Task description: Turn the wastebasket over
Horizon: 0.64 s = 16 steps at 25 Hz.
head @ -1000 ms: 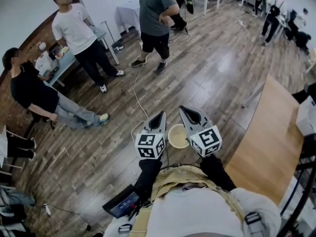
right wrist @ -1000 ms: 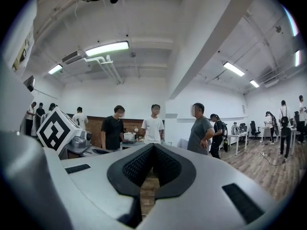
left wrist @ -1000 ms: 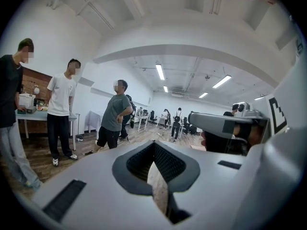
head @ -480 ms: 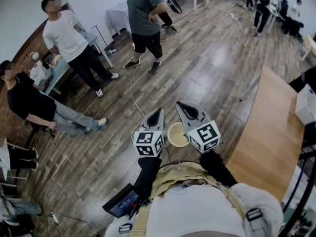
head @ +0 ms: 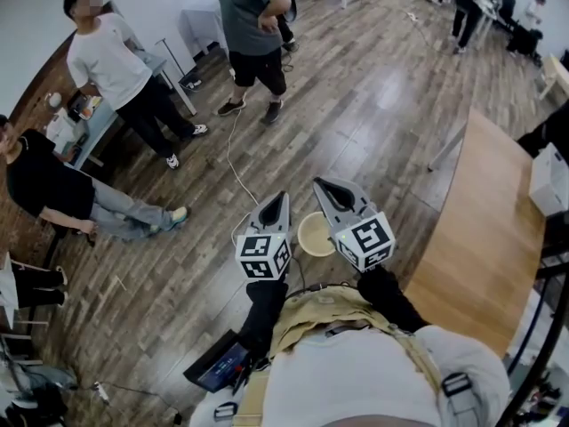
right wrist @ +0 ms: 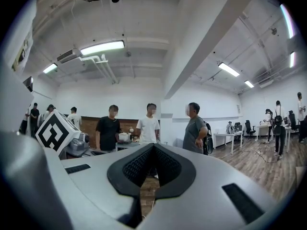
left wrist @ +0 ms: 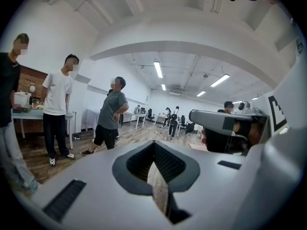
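Observation:
In the head view a cream round wastebasket (head: 315, 235) stands on the wooden floor with its mouth up. It shows between my two grippers, far below them, and neither touches it. My left gripper (head: 279, 200) is held at chest height just left of it, jaws together and empty. My right gripper (head: 321, 186) hangs just right of it, shut with nothing between its pads. The left gripper view shows the left gripper (left wrist: 154, 144) pointing across the room. In the right gripper view the right gripper (right wrist: 153, 146) points level at the people. Neither gripper view shows the basket.
Three people (head: 244, 25) stand or sit at the left and back, by a small table (head: 76, 127). A white cable (head: 233, 163) runs over the floor toward me. A wooden tabletop (head: 484, 229) with a white box (head: 551, 181) lies at the right. A tablet (head: 222, 366) hangs at my waist.
The head view has shifted slightly, so the people sit higher and further left in the picture. Both grippers have stayed shut and in place beside the wastebasket.

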Available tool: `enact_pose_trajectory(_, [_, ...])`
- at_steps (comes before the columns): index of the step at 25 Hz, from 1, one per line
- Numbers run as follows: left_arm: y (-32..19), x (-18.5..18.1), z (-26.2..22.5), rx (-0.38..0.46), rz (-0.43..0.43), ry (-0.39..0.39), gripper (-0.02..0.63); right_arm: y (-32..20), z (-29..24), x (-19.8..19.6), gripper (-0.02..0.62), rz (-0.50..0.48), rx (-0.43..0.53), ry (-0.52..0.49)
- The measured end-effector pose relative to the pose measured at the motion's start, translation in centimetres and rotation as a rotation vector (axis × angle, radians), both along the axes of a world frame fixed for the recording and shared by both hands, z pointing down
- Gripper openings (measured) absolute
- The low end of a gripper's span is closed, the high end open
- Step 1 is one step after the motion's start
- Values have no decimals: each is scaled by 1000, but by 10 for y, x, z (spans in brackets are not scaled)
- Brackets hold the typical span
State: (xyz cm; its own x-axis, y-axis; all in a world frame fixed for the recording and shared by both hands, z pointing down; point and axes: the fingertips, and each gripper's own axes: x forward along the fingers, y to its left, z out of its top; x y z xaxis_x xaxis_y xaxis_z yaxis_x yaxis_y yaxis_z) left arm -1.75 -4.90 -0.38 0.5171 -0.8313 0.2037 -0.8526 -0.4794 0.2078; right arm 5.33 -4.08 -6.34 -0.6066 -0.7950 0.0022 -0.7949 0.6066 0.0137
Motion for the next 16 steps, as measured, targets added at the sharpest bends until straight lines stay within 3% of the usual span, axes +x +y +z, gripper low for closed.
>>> enact_pose_trajectory(16, [1,8,6,-27,9,11,2,1,2,7,20,10,-15,7])
